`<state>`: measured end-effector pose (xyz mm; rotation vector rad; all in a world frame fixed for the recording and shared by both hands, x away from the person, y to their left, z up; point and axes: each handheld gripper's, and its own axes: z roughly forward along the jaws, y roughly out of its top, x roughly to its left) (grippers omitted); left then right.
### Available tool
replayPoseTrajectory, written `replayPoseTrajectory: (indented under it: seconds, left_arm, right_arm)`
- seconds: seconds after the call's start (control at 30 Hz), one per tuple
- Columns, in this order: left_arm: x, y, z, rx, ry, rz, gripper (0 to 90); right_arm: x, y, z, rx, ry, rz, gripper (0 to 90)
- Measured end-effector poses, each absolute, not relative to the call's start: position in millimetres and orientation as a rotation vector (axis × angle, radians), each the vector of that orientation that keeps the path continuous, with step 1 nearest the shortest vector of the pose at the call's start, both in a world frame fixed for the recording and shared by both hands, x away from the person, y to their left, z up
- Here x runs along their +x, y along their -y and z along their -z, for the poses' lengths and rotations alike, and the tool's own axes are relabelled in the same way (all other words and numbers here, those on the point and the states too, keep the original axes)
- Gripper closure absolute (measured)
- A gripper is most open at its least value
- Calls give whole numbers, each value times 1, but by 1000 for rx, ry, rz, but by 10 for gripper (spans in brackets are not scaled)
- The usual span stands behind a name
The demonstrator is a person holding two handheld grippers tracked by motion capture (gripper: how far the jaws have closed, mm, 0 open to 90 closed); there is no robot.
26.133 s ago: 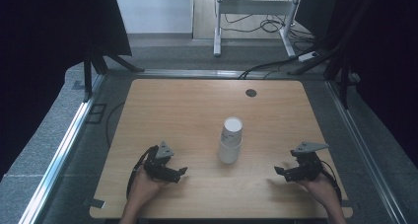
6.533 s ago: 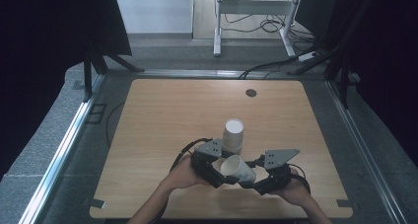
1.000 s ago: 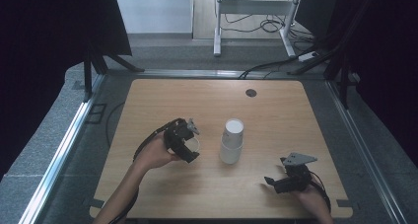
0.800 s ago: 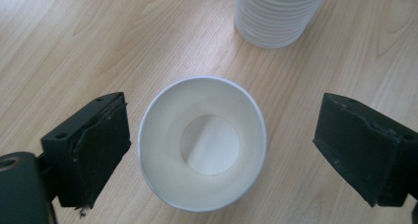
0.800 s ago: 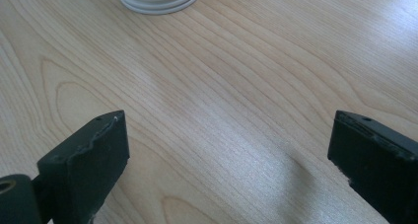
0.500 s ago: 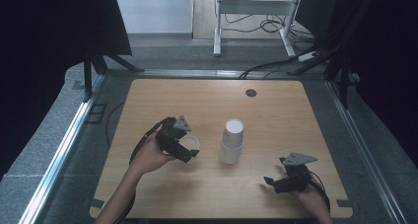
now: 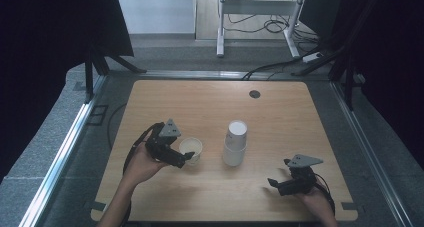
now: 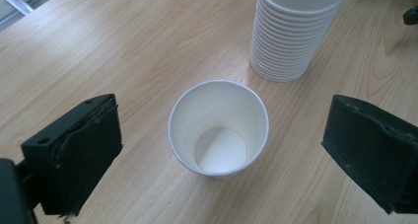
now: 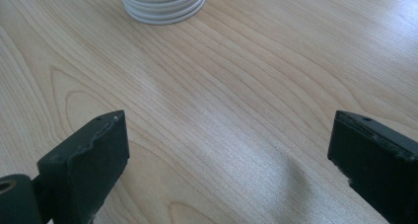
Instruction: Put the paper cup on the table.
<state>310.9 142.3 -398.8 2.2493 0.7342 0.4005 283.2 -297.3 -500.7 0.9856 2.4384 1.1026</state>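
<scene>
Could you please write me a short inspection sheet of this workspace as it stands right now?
Surface: wooden table, dry, with a small dark round mark near the far edge.
Job's things: single paper cup upright and empty, standing apart from the stack of cups, which is mouth-down.
Clutter: nothing seen.
Grippers: left gripper has just been opening, its jaws either side of the single cup without touching it; right gripper open over bare wood.
Cables: black cable trails from the left gripper; more cables on the floor beyond.
Surroundings: dark curtains, metal stand legs, grey floor.
</scene>
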Motion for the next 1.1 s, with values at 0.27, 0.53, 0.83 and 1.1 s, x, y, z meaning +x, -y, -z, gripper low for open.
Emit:
replayPoseTrajectory:
  seconds: [0.27, 0.53, 0.83, 1.1]
  left_arm:
    - [297, -152, 405, 2240, -746, -451, 1]
    - [285, -165, 420, 2191, -770, -474, 0]
    - [273, -176, 439, 2133, -790, -485, 0]
    - [268, -178, 467, 2131, -831, -485, 0]
  right_arm:
    - [283, 298, 500, 982, -2437, -1099, 20]
    - [283, 298, 498, 981, -2438, -1103, 21]
    - [282, 295, 499, 973, -2444, -1099, 27]
    - [282, 292, 502, 979, -2455, -1084, 14]
